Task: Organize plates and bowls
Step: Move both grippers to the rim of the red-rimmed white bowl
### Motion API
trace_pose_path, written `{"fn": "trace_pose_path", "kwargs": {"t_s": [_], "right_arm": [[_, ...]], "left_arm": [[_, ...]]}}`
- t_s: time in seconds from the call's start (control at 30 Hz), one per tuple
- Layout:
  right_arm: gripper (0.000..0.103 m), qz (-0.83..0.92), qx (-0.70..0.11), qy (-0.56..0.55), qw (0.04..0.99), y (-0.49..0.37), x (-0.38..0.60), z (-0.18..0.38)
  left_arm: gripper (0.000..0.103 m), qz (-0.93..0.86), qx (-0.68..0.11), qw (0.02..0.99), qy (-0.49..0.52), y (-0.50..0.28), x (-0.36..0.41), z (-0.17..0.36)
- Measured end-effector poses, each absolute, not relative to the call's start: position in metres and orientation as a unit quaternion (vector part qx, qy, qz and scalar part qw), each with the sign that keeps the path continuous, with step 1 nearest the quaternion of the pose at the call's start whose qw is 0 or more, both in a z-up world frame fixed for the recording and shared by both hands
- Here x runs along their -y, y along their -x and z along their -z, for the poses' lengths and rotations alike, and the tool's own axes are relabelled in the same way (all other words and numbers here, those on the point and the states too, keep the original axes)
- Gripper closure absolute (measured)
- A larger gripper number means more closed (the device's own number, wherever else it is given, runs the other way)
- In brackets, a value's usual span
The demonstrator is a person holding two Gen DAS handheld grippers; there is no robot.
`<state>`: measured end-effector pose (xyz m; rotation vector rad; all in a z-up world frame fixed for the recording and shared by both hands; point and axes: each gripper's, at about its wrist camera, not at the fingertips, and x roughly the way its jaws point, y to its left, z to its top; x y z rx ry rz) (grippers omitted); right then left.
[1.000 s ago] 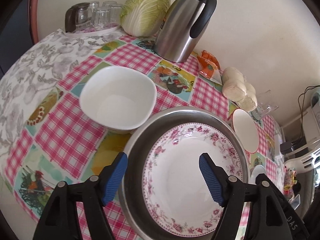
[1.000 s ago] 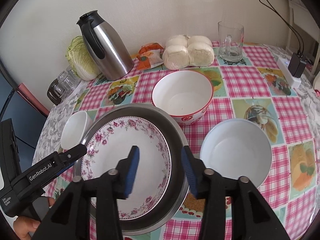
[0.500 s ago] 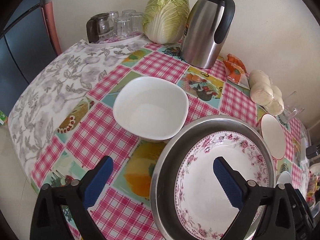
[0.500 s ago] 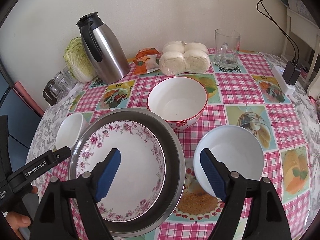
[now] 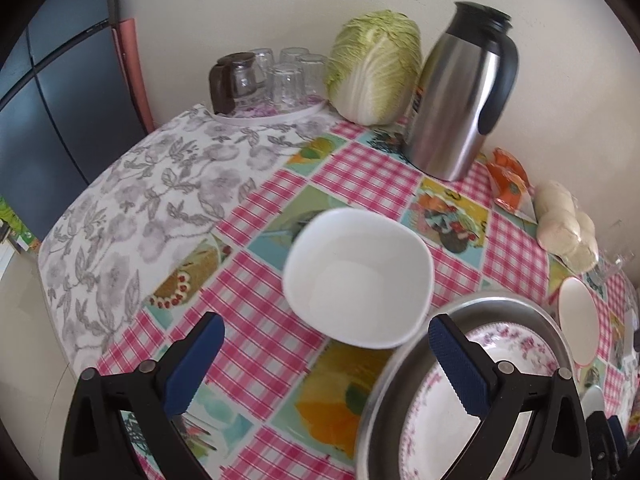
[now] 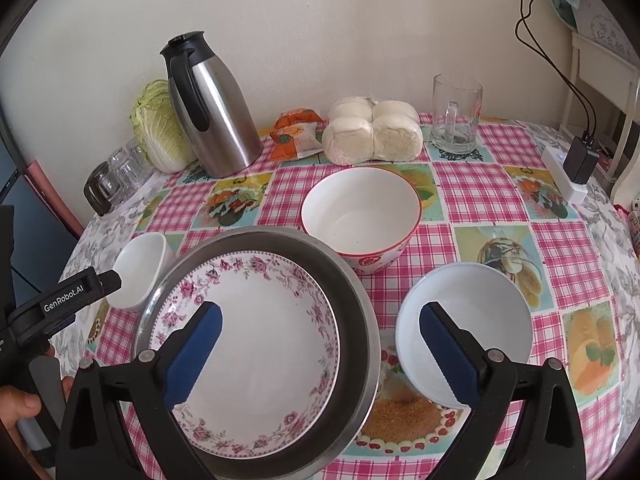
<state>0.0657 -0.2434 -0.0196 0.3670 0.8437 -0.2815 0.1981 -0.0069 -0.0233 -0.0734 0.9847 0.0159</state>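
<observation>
A floral-rimmed plate (image 6: 256, 344) lies inside a wide steel basin (image 6: 356, 292) on the checked tablecloth; both show in the left wrist view, plate (image 5: 520, 364) and basin (image 5: 496, 304). A squarish white bowl (image 5: 356, 280) stands left of the basin, also in the right wrist view (image 6: 138, 272). A red-rimmed bowl (image 6: 360, 212) sits behind the basin. A pale blue bowl (image 6: 468, 320) sits to its right. My left gripper (image 5: 324, 364) is open and empty, just in front of the white bowl. My right gripper (image 6: 320, 356) is open and empty above the basin's right rim.
At the back stand a steel thermos jug (image 6: 212, 108), a cabbage (image 5: 376, 68), a tray of upturned glasses (image 5: 276, 80), an orange packet (image 6: 298, 134), wrapped buns (image 6: 372, 132) and a glass mug (image 6: 456, 116). A charger and power strip (image 6: 576, 168) lie at the right edge.
Both grippers opened wide. The left gripper drew back and swung left, from over the plate to in front of the white bowl. The right gripper pulled back slightly.
</observation>
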Motion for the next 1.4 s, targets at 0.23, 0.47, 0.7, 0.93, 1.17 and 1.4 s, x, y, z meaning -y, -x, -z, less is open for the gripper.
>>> {"fn": "trace_pose_path", "kwargs": {"t_s": [0.23, 0.47, 0.7, 0.93, 1.17, 1.4], "right_arm": [[0.004, 0.137, -0.379, -0.164, 0.900, -0.067, 0.237, 0.011], [0.004, 0.136, -0.405, -0.178, 0.887, -0.087, 0.241, 0.003], [0.004, 0.118, -0.445, -0.154, 0.874, -0.118, 0.229, -0.018], [0.004, 0.090, -0.480, -0.119, 0.865, -0.158, 0.200, -0.029], [0.004, 0.066, -0.512, -0.099, 0.851, -0.199, 0.158, -0.005], [0.007, 0.066, -0.529, -0.104, 0.839, -0.222, 0.139, 0.020]], "left_arm": [[0.000, -0.029, -0.457, 0.888, 0.050, -0.213, -0.016, 0.024], [0.000, -0.037, -0.452, 0.888, 0.079, -0.226, -0.033, 0.030], [0.000, -0.034, -0.453, 0.884, 0.108, -0.237, -0.047, 0.037], [0.000, -0.003, -0.482, 0.864, 0.147, -0.249, -0.057, 0.050], [0.002, 0.009, -0.500, 0.849, 0.172, -0.255, -0.063, 0.065], [0.006, 0.013, -0.514, 0.833, 0.205, -0.259, -0.078, 0.080]]}}
